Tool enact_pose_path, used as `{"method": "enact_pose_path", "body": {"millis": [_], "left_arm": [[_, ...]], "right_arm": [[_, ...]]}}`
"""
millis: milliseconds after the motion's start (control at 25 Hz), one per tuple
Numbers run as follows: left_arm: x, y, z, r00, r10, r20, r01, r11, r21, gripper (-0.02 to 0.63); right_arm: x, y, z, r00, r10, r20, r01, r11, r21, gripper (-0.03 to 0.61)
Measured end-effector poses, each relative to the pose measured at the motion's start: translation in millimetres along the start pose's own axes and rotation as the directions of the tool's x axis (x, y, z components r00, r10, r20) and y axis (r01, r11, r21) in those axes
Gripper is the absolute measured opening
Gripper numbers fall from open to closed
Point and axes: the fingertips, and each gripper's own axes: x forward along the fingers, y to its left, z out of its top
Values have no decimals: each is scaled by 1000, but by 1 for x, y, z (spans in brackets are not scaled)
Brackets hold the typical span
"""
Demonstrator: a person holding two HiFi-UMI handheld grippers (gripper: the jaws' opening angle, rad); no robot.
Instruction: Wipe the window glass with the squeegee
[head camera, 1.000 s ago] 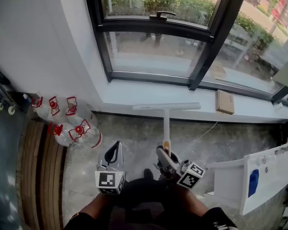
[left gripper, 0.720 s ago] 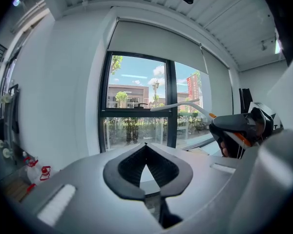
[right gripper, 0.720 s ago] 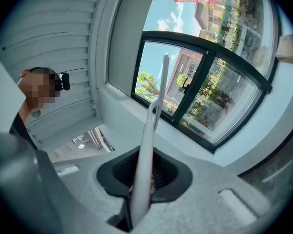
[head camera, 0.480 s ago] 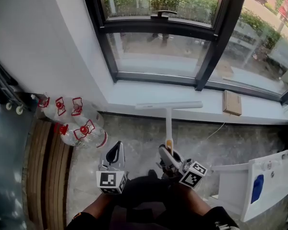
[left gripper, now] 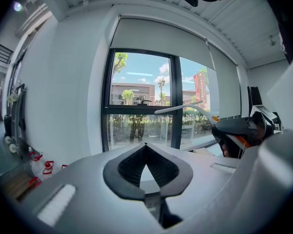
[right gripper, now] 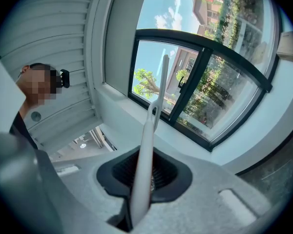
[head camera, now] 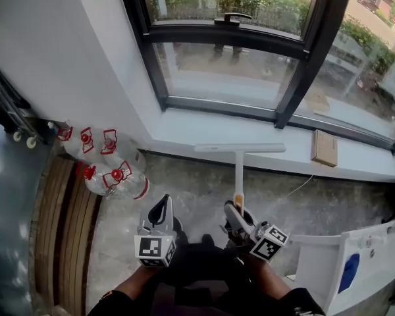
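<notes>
At the near edge, just ahead of the person's forearms, the left gripper [head camera: 161, 206] has its jaws pressed together on nothing; just to its right, the right gripper [head camera: 232, 210] pinches the white handle of the squeegee [head camera: 239, 170]; the handle runs away from the jaws toward the window, and the blade lies crosswise at its far end, in the air short of the pane; on the floor to the left, clear bottles [head camera: 112, 170] with red caps cluster by the wall; farther off, a small brown box [head camera: 324, 148] rests on the white sill [head camera: 204, 127] to the right; beyond it stands the window glass [head camera: 224, 71] in its dark frame.
</notes>
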Motion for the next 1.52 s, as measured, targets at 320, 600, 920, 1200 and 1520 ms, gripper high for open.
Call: {"method": "enact_pose_path", "body": {"millis": [320,600,920,1200,1520], "left_arm": [[46,28,-6,1000,-26,-12,25,998,-52,9],[116,80,9,997,-80,-3,79,995,-60,9],[195,149,35,987,-157,18,157,988,-2,9],[228,188,73,975,-204,84,202,979,30,9],[248,221,79,984,-158,81,161,986,-44,9]], "right_arm": [[44,-26,5,999,-38,-11,38,999,-1,35],[115,-51,21,995,-95,-1,95,995,-19,35],[217,-66,53,993,-114,40,117,991,-72,35],[280,-53,85,993,-81,92,93,986,-139,35],[322,-61,105,994,-40,99,56,985,-161,35]]}}
